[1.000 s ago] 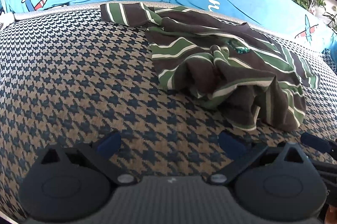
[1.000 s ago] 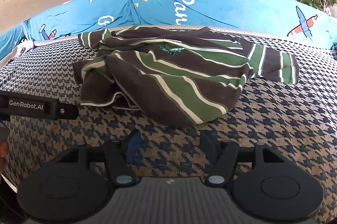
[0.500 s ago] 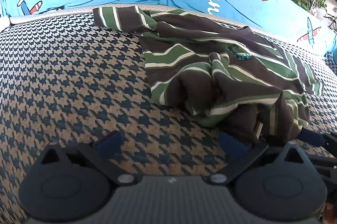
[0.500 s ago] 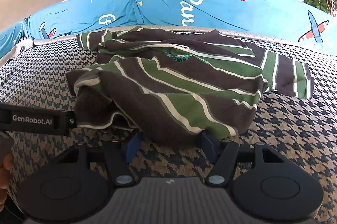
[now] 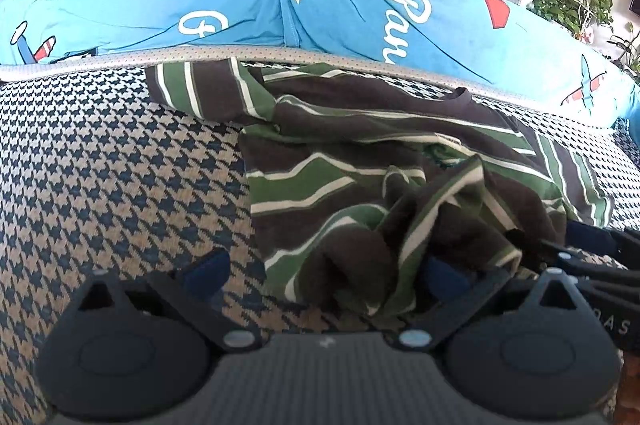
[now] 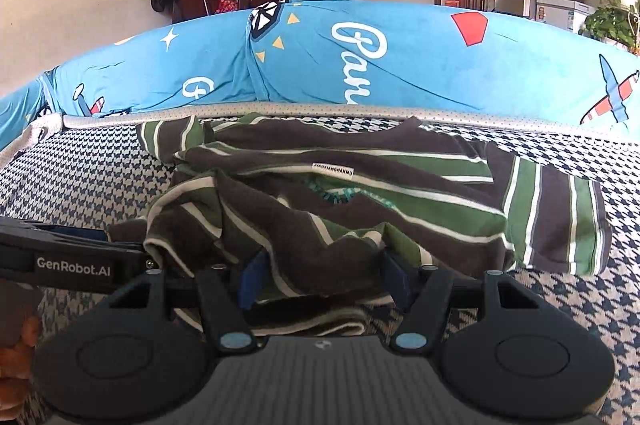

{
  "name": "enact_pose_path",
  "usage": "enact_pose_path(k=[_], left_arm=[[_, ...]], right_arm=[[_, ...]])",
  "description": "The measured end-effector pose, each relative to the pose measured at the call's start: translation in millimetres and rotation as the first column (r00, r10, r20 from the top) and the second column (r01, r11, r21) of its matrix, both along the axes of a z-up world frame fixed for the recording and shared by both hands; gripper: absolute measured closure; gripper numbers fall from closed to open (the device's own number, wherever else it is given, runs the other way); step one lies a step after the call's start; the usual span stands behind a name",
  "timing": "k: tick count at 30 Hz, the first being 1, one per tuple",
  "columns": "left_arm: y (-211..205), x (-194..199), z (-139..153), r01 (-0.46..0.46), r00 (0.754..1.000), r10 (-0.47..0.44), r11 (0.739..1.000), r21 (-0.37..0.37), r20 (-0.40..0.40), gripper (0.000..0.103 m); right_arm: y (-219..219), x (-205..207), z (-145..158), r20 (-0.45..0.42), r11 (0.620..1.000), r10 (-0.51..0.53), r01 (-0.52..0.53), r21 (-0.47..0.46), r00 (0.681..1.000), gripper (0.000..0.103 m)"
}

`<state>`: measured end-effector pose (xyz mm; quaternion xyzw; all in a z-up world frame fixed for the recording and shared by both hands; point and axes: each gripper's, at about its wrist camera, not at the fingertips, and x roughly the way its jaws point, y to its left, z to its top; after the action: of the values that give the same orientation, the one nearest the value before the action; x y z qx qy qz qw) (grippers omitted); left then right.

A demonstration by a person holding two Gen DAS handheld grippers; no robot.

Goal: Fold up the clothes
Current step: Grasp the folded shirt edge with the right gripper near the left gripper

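One houndstooth-patterned cover [image 5: 100,185] spans the work surface in both wrist views, bounded at its far edge by a long blue cushion [image 5: 340,13] printed with white script, stars and small aeroplanes. A striped shirt [image 5: 360,161] in brown, green and white lies crumpled on the cover, with its collar toward the cushion, one sleeve [image 5: 192,89] spread flat to the left and the other sleeve [image 6: 560,221] spread flat to the right. The near hem of the shirt is bunched into raised folds directly in front of both tools. The left gripper [image 5: 320,273] has its jaws standing wide apart; the left finger [image 5: 204,269] rests over bare cover, clear of the fabric, while the right finger is partly buried under the bunched hem. The pads do not press on the cloth. The right gripper [image 6: 324,275] has its jaws partly apart, and a thick fold of the hem lies between its two blue fingers [image 6: 252,277]; the fabric drapes over both tips, but whether the pads clamp it cannot be told. In the right wrist view, the body of the left tool enters from the left edge, marked with white lettering.
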<state>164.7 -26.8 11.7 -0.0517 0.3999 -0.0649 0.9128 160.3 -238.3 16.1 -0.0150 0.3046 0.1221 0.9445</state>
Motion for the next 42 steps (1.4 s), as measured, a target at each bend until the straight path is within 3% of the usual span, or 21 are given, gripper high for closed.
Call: enact_pose_path(k=[14, 18, 26, 31, 37, 38, 42], left_arm=[[1, 67, -7, -0.006, 0.999, 0.005, 1.000, -0.018, -0.032, 0.000], [4, 82, -13, -0.025, 0.999, 0.024, 0.999, -0.026, -0.047, 0.000], [8, 102, -24, -0.055, 0.996, 0.053, 0.998, -0.030, -0.073, 0.000], [3, 106, -26, -0.055, 0.996, 0.054, 0.998, -0.009, -0.070, 0.000], [4, 106, -23, -0.056, 0.995, 0.053, 0.998, -0.036, -0.081, 0.000], [6, 105, -21, -0.059, 0.995, 0.055, 0.997, -0.048, -0.083, 0.000], [10, 97, -11, -0.057, 0.996, 0.051, 0.995, -0.076, -0.073, 0.000]], right_arm=[[-12, 64, 2, -0.058, 0.995, -0.056, 0.060, 0.075, 0.997, 0.041], [-20, 64, 14, -0.019, 0.994, -0.060, 0.061, 0.087, 0.998, 0.041], [-16, 43, 23, -0.008, 0.989, 0.107, -0.106, 0.106, 0.994, 0.041], [-2, 38, 14, -0.045, 0.980, 0.186, -0.182, 0.078, 0.982, 0.041], [14, 35, -1, -0.068, 0.973, 0.232, -0.232, 0.008, 0.970, 0.041], [17, 35, -5, -0.075, 0.974, 0.223, -0.224, -0.014, 0.972, 0.044], [17, 43, -15, -0.119, 0.980, 0.195, -0.198, -0.014, 0.974, 0.081]])
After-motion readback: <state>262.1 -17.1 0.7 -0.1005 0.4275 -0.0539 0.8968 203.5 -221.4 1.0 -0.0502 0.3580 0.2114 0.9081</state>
